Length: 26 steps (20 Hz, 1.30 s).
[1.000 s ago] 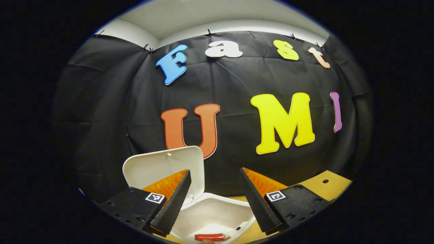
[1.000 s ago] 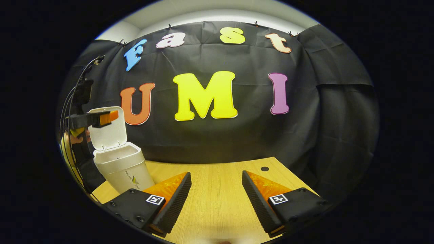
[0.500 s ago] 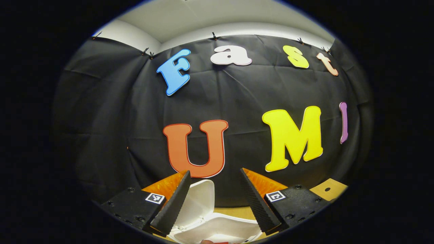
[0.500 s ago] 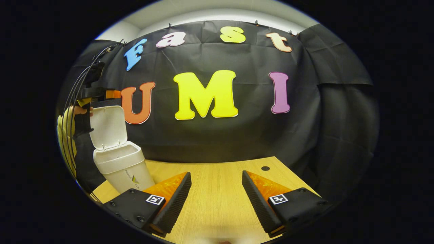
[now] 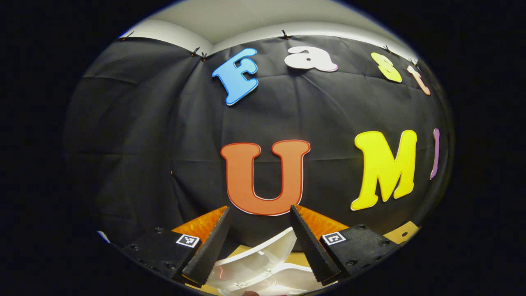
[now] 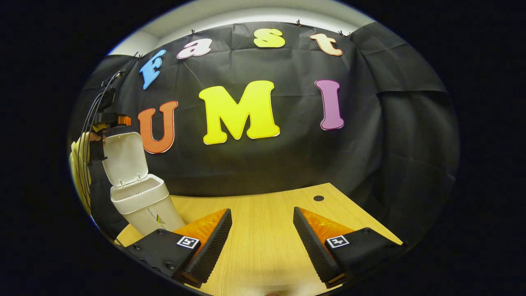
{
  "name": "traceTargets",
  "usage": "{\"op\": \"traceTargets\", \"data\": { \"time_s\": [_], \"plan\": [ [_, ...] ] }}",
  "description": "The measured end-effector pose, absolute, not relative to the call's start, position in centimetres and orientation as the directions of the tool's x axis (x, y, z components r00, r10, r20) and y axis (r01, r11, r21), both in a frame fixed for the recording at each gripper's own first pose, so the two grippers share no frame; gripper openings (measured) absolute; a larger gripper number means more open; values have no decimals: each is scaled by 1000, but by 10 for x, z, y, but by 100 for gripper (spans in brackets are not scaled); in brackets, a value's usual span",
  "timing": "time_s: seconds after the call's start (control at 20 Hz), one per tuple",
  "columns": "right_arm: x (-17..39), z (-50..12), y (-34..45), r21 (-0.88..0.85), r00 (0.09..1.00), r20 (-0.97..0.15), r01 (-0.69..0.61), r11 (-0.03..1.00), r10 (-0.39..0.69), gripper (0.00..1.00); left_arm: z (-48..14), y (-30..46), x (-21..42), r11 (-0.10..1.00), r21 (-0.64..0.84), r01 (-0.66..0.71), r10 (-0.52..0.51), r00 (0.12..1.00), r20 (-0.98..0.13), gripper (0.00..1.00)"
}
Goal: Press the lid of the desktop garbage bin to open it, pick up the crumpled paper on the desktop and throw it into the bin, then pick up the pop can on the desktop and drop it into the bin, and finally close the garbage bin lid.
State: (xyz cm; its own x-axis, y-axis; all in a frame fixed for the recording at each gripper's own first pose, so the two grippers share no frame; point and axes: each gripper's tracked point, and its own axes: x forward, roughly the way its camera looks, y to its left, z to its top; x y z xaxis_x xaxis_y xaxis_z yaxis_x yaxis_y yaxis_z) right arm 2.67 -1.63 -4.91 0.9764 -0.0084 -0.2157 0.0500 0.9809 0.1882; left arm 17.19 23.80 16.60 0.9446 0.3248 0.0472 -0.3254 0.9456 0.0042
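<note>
the left gripper (image 5: 259, 234) is positioned above the garbage bin (image 6: 144, 205), fingers spread apart with nothing between them. in the left gripper view the bin's lid (image 5: 263, 253) and part of its rim lie directly below and between the fingers. in the right gripper view the left gripper (image 6: 111, 120) is at the top edge of the raised lid (image 6: 123, 158); contact cannot be confirmed. a hand (image 6: 93, 137) holds that gripper.

the bin stands upright near the far left corner of the desktop (image 6: 263, 230), long axis vertical. the lid is hinged at the rear and tilts up and back toward the booth wall. the bin's contents cannot be determined.

the right gripper (image 6: 263, 234) is over the near middle of the desktop, well apart from the bin, fingers spread and empty.
</note>
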Motion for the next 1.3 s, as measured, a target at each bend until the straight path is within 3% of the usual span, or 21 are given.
{"op": "traceTargets", "data": {
  "time_s": [0.3,0.4,0.45,0.85,1.3],
  "plan": [
    [27,-52,-7,180,974,-226,6,984,35,96,146,241,171,931,-60,-360,359,933,-22,93],
    [27,-55,-6,181,972,-230,-8,984,50,96,145,233,169,931,-95,-352,351,936,-29,99],
    [27,-56,-6,185,970,-233,-17,983,61,96,143,229,165,930,-103,-354,352,935,-36,91],
    [18,-58,-5,118,960,-207,-164,979,186,96,114,176,139,908,-107,-406,400,913,-77,92],
    [10,-50,-34,42,959,-155,-235,971,238,96,14,141,117,850,-140,-508,454,841,-296,98]
  ]
}}
